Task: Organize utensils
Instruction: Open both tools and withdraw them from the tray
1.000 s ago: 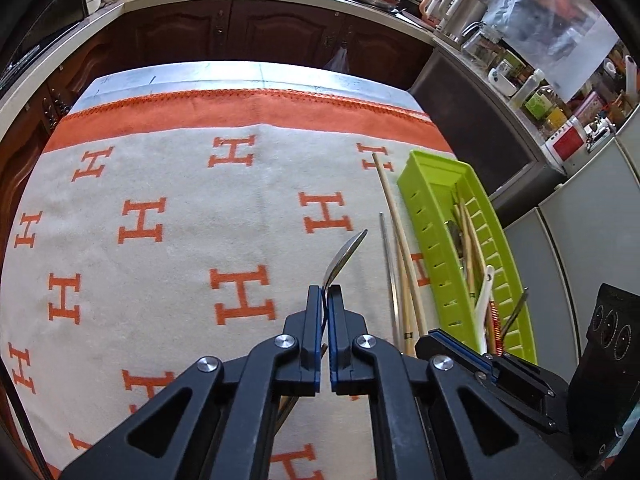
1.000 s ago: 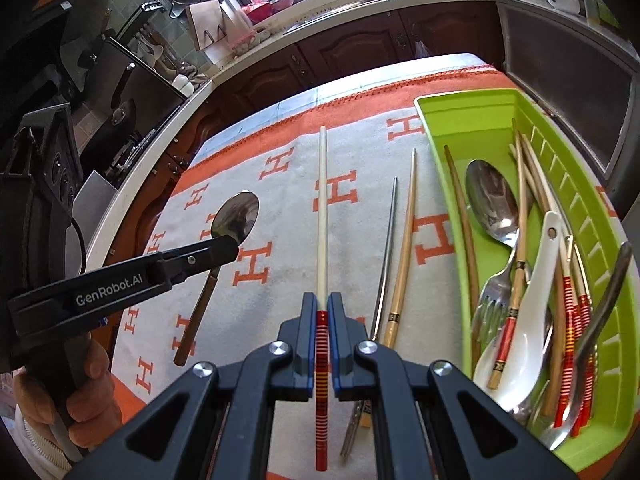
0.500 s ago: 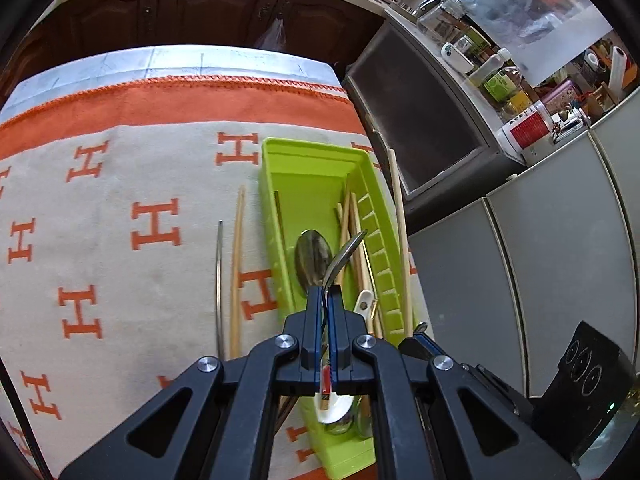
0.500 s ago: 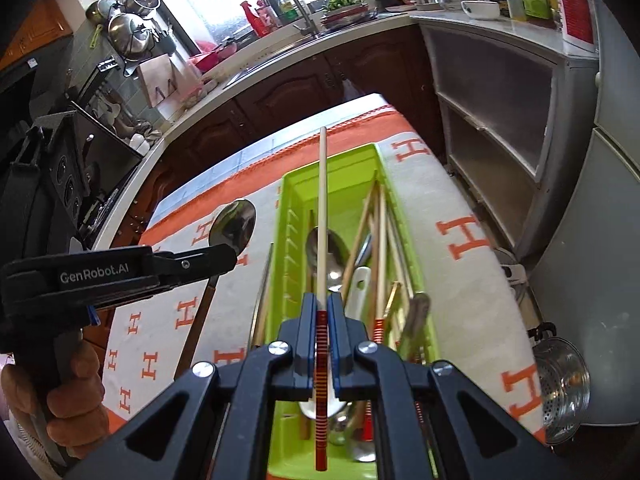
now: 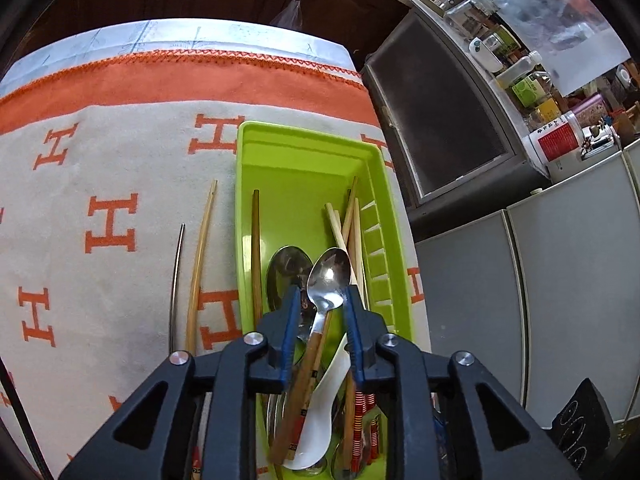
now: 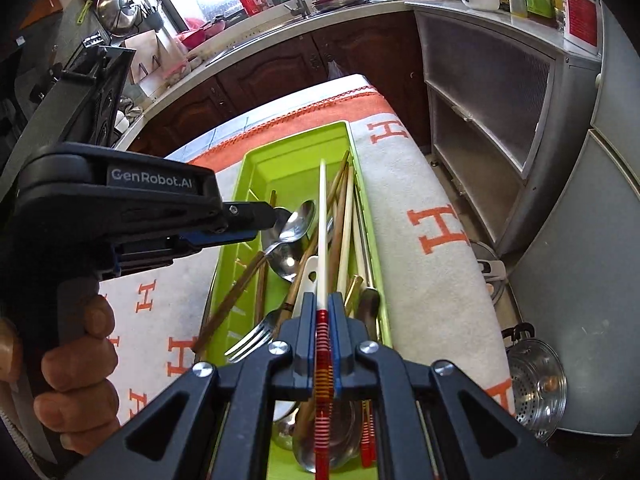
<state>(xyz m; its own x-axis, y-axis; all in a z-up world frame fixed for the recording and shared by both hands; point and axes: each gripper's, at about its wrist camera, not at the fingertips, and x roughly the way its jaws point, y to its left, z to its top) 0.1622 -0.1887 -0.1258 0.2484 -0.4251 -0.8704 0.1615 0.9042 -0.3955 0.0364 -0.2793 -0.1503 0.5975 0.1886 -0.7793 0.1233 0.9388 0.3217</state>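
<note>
Utensils fill the green tray (image 5: 312, 168), my landmark for every position below; it rests on the cloth-covered surface (image 5: 120, 152), a cream cloth with orange H marks.

Nearest me, my right tongs (image 6: 322, 318) are pressed together, pinching a white chopstick (image 6: 322, 232) at its red-striped end. The chopstick runs lengthwise above the tray contents, its tip toward the tray's far end.

My left tongs (image 5: 320, 300) sit over the near half of the tray, and their jaws are opening. A wooden-handled metal spoon (image 5: 330, 276) stands between the blue pads (image 5: 289, 320); I see a gap on each side of its neck, so the pads no longer press it. Its bowl lies just past the fingertips. In the right wrist view a hand (image 6: 76, 364) grips the left tool's handle, left of the tray.

Inside the tray, below the tongs, I see a white ceramic spoon (image 5: 320, 408), a fork (image 6: 250, 340), a second metal spoon (image 5: 286, 268), and several wooden chopsticks (image 5: 256, 248) along both walls.

Outside the tray, just beside its left wall, a bamboo chopstick (image 5: 200, 264) and a metal chopstick (image 5: 176, 280) lie parallel on the cloth.

Beyond the tray's far end runs the cloth's orange border (image 5: 180, 80), then dark wooden cabinets (image 6: 280, 68).
</note>
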